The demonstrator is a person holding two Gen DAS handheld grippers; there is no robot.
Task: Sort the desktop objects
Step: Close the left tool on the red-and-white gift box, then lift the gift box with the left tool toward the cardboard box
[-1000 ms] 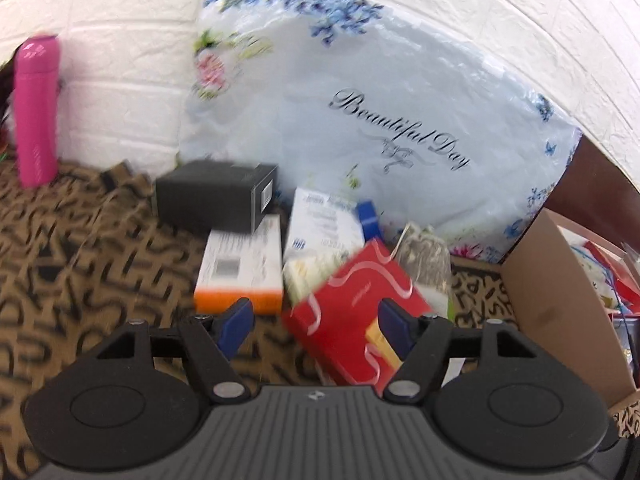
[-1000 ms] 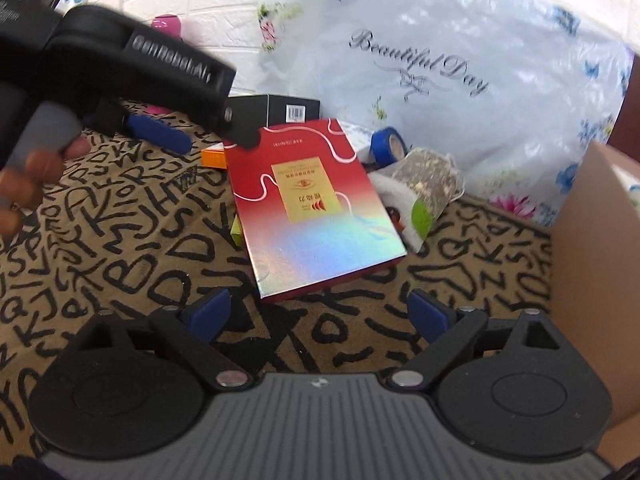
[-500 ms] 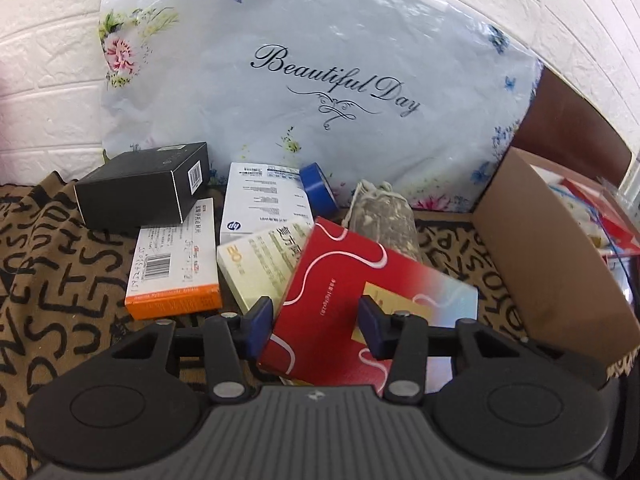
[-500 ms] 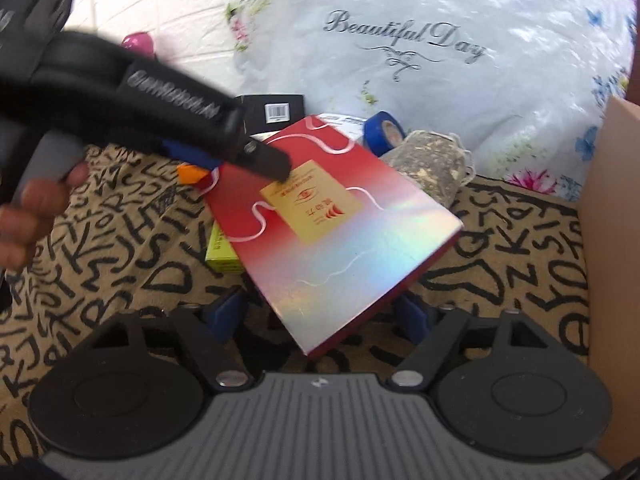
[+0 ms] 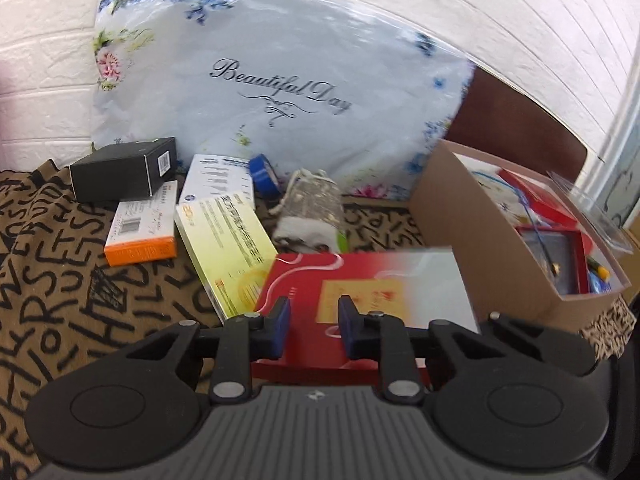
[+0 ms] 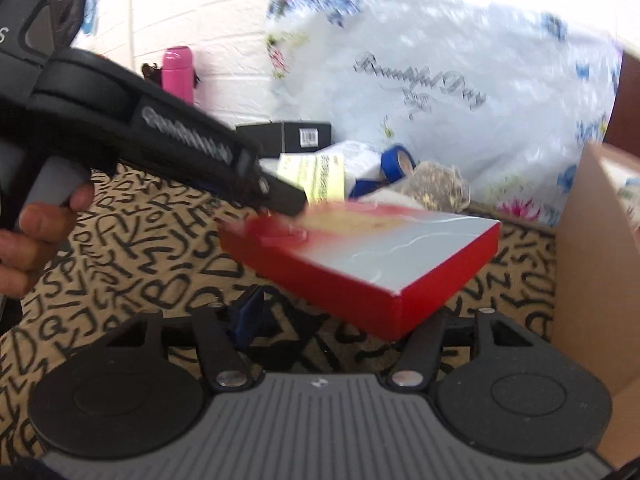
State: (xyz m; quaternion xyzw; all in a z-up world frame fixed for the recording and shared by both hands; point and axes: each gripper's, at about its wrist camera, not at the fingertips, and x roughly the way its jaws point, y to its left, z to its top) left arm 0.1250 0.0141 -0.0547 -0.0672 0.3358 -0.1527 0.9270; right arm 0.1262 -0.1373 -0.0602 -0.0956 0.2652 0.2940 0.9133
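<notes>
We see the red box (image 6: 372,264) lifted off the tabletop (image 6: 132,264), tilted, with one corner toward the right wrist camera and its shiny red-to-silver lid facing up. It hangs just beside the open cardboard box (image 5: 460,216), which stands at the right and already contains red items and other things.

Our left tongs (image 5: 311,328) sit at the box's near edge, their blue pads (image 5: 280,326) set narrow and closing; the box lies between and under them, and from the right wrist view the black left tool reaches onto the box's far left corner, blurred there. We cannot tell for sure whether the pads press on it. A hand (image 6: 36,232) grips the left tool's handle.

Our right tongs (image 6: 340,320) are below the box's near corner, jaws closing at a middling width. One blue pad (image 6: 250,314) shows to the left of the box; the other is hidden behind the red corner, so whether they pinch it we cannot tell.

Behind the box on the letter-patterned cloth lie a yellow-green carton (image 5: 228,244), an orange-edged carton (image 5: 142,226), a white carton (image 5: 218,180), a black box (image 5: 124,168), a blue tape roll (image 5: 264,172) and a speckled pouch (image 5: 312,204). A flowered plastic bag (image 5: 280,92) reading "Beautiful Day" leans against the white brick wall (image 5: 500,20), and a pink bottle (image 6: 178,72) stands far left
</notes>
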